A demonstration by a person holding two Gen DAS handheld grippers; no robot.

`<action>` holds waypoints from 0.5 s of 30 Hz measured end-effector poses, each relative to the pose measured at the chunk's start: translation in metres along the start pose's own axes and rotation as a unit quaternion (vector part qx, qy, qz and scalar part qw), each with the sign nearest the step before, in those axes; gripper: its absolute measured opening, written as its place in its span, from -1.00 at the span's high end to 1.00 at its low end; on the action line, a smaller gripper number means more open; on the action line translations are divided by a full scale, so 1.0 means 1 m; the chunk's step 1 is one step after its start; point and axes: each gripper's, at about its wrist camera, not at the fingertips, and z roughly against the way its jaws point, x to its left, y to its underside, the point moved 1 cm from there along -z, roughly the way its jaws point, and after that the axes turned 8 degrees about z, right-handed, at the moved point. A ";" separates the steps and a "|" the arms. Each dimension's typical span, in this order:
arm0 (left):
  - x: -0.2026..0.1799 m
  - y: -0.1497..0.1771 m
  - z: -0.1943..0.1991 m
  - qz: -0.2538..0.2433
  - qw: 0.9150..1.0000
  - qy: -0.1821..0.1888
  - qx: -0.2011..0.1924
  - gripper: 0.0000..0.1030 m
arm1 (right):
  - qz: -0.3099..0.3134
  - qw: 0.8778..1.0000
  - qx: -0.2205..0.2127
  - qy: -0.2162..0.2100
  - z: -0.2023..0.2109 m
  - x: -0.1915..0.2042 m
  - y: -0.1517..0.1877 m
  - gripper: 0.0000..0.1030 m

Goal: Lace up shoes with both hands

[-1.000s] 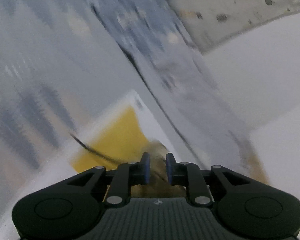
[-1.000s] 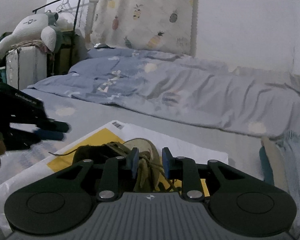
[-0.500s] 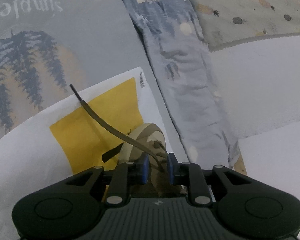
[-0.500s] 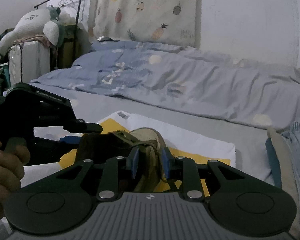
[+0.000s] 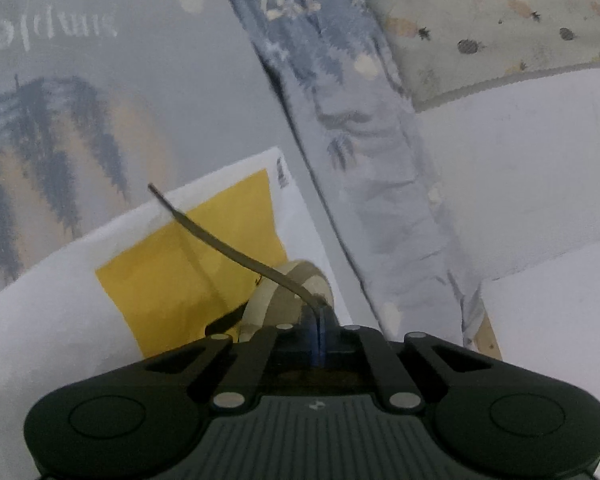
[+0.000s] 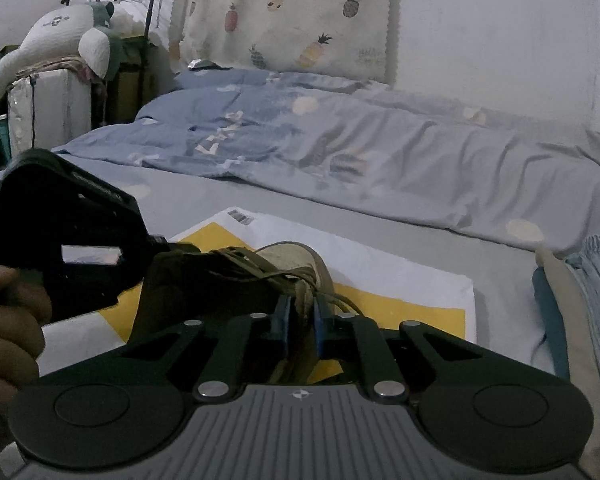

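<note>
- Left wrist view: since half a second earlier, the left gripper (image 5: 319,322) had clamped shut on the lace (image 5: 236,254), whose free end slanted up-left over the yellow-and-white bag (image 5: 188,280).
- Right wrist view: right gripper (image 6: 301,322) pinched the shoe (image 6: 296,264) upper, toe pointing away. Laces partly threaded; lacing looked unfinished.

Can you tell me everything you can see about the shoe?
The shoe is a khaki-olive lace-up, seemingly canvas, with a pale rounded toe. It sits on a white and yellow bag on the bed. The left gripper is shut on one flat brown lace, whose free end sticks up. The right gripper nearly closes around laces at its front.
</note>
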 end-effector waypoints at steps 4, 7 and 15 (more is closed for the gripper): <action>0.002 -0.009 0.012 0.003 0.999 -0.006 -0.032 1.00 | 0.001 1.000 0.002 0.004 -0.001 0.001 0.000 0.82; 0.005 -0.016 0.019 0.008 0.999 -0.011 -0.046 1.00 | 0.001 1.000 0.003 0.004 -0.001 0.001 0.000 0.82; 0.010 -0.037 0.042 0.010 0.996 -0.024 -0.085 1.00 | 0.005 1.000 0.006 0.004 -0.001 0.002 -0.002 0.82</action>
